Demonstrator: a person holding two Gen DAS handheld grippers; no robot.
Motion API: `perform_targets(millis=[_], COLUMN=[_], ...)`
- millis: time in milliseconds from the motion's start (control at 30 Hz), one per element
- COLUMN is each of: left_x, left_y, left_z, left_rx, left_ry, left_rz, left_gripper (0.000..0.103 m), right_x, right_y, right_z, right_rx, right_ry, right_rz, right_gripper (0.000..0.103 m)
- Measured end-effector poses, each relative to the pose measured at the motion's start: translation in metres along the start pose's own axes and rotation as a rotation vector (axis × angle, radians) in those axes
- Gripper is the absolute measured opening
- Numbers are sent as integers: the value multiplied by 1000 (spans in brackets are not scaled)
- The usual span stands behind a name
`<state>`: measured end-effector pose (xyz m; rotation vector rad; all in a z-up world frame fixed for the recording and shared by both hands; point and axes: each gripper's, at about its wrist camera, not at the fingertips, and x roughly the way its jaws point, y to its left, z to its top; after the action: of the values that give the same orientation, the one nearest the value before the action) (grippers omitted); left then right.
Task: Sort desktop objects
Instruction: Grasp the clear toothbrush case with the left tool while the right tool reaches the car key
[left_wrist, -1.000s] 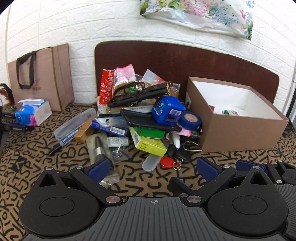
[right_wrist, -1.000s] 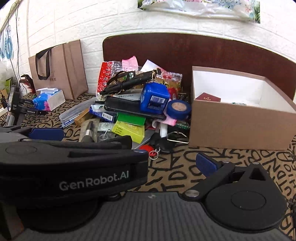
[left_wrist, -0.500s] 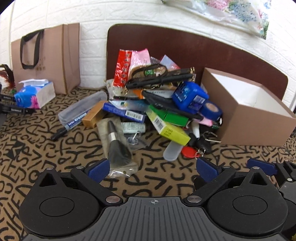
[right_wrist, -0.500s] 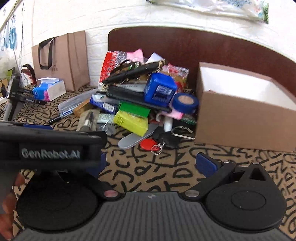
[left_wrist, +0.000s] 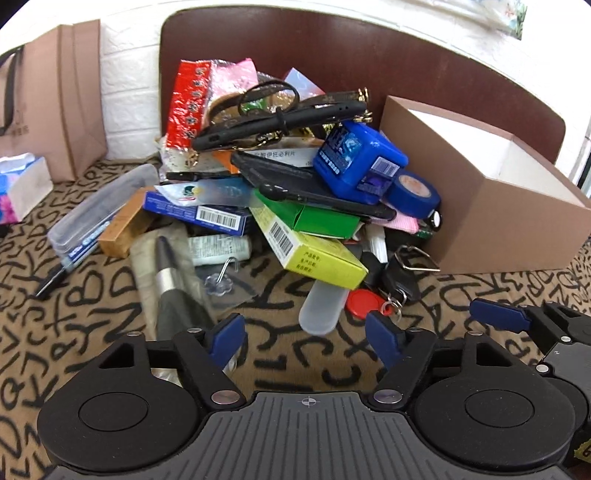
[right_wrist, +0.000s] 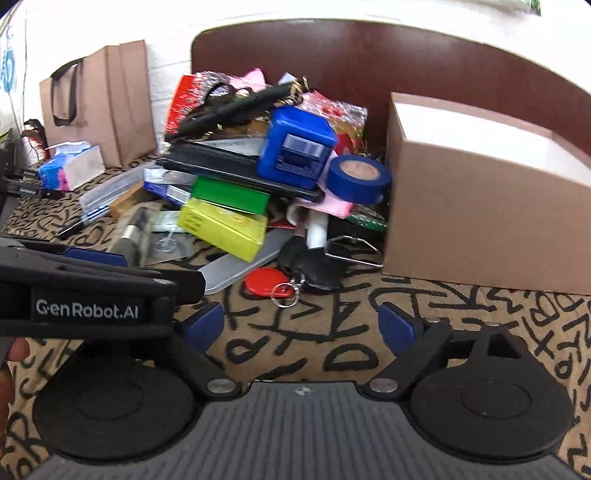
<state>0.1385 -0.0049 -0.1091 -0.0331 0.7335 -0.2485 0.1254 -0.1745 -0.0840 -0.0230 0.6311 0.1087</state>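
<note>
A heap of desk objects lies on the patterned cloth: a yellow box (left_wrist: 314, 254), a green box (left_wrist: 314, 218), a blue plastic jar (left_wrist: 360, 158), a blue tape roll (left_wrist: 415, 192), a red key tag (left_wrist: 365, 302), a frosted plastic case (left_wrist: 321, 310) and a bagged brush (left_wrist: 170, 291). My left gripper (left_wrist: 304, 338) is low over the cloth just short of the heap, its jaws closing with nothing between them. My right gripper (right_wrist: 301, 326) hovers in front of the red key tag (right_wrist: 267, 282), jaws closing on nothing. The brown cardboard box (right_wrist: 480, 206) stands open at right.
A brown paper bag (left_wrist: 55, 96) leans on the white brick wall at left, with a tissue pack (left_wrist: 22, 184) before it. A dark wooden board (left_wrist: 369, 55) backs the heap. The left gripper's body (right_wrist: 88, 291) crosses the right wrist view's left side.
Both grippers have come down and forward toward the heap, which now looms larger. Each pair of jaws has narrowed a little from fully wide.
</note>
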Motion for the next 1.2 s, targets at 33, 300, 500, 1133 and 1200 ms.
perform_targets(millis=[33, 300, 500, 1133, 1200], left_x=[5, 36, 47, 13, 7], left_y=[1, 8, 10, 0, -1], left_z=[1, 10, 18, -3, -6], left_rx=[2, -17, -7, 21, 17], left_ry=[6, 59, 59, 97, 102], left_rz=[-2, -22, -24, -93, -103], left_gripper=[78, 73, 59, 25, 24], right_x=[4, 33, 46, 13, 10], right_y=[-1, -8, -10, -10, -11], right_z=[1, 8, 11, 2, 2], right_rx=[1, 12, 1, -44, -38], right_ry=[2, 31, 18, 6, 6], right_rz=[-3, -2, 3, 62, 56], right_gripper=[87, 78, 77, 4, 2])
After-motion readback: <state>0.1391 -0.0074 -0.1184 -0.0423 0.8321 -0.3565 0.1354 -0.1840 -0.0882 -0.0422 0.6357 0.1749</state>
